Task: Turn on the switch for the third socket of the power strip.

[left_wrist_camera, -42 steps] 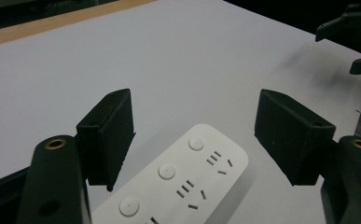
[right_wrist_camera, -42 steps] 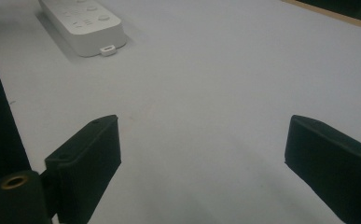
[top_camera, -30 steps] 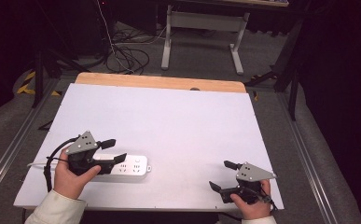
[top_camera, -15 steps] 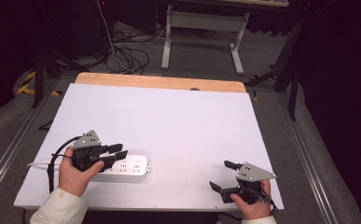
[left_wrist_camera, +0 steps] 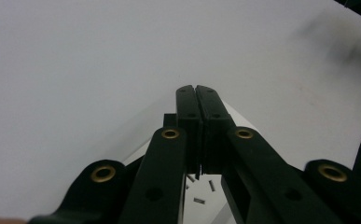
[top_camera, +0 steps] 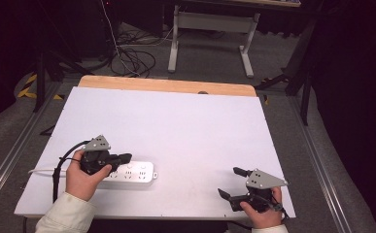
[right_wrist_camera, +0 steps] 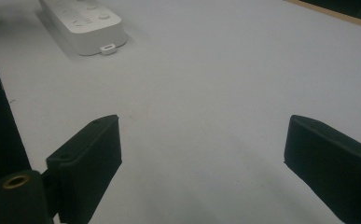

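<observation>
Near the table's front-left corner, about 7 o'clock on the white board (top_camera: pixel 176 121):

- Item: white power strip (top_camera: pixel 132 172), lying flat, long axis across the table, its white cord (top_camera: pixel 42 171) running off toward 9 o'clock.
- My left gripper (top_camera: pixel 125 158): jaws pressed together with nothing between them, tips hanging over the strip's left half and pointing to 3 o'clock. My left gripper view has socket slots just under the jaw roots, so the strip sits beneath the jaws, not between them. Contact with its top face: cannot tell.
- My right gripper (top_camera: pixel 232 181): jaws spread wide and empty, at about 5 o'clock, well apart from the strip, which lies toward its 9 o'clock.

Risks, as I judge them:
- Pressing down or sideways with closed tips would probably skid the strip or pivot it on the smooth board.
- A tip could drop into a socket slot and catch.
- The cord lies beside my left hand (top_camera: pixel 81 177); a snag there would drag the strip.
</observation>
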A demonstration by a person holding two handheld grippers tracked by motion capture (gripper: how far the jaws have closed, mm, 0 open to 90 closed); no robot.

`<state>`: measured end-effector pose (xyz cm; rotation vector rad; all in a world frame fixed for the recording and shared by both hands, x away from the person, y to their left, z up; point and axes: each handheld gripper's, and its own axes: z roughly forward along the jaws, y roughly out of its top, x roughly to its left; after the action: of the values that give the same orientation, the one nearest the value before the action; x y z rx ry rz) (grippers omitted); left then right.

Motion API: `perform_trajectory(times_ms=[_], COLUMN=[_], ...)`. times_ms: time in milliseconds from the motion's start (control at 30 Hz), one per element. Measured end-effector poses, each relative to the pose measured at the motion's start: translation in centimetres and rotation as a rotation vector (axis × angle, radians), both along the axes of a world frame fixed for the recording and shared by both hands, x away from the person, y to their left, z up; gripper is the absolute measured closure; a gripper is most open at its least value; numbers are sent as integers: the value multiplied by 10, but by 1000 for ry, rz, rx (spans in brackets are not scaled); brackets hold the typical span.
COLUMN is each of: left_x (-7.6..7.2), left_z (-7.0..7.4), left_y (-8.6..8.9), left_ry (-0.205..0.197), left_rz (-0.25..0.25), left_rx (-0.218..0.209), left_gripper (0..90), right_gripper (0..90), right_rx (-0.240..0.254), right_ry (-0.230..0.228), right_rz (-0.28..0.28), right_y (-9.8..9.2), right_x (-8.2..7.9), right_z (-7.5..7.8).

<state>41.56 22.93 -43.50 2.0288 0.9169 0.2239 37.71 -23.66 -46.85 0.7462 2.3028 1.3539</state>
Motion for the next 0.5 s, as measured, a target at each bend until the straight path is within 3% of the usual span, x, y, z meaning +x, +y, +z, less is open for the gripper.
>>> perform_trajectory(times_ms=[500], left_x=[6], left_z=[-10], left_y=[-6], left_ry=[39], left_rz=[-1], left_rx=[77], left_gripper=[900], right_gripper=[115], right_rx=[3], right_ry=[-4], right_rz=[4], right_y=[0], right_x=[0], right_z=[0])
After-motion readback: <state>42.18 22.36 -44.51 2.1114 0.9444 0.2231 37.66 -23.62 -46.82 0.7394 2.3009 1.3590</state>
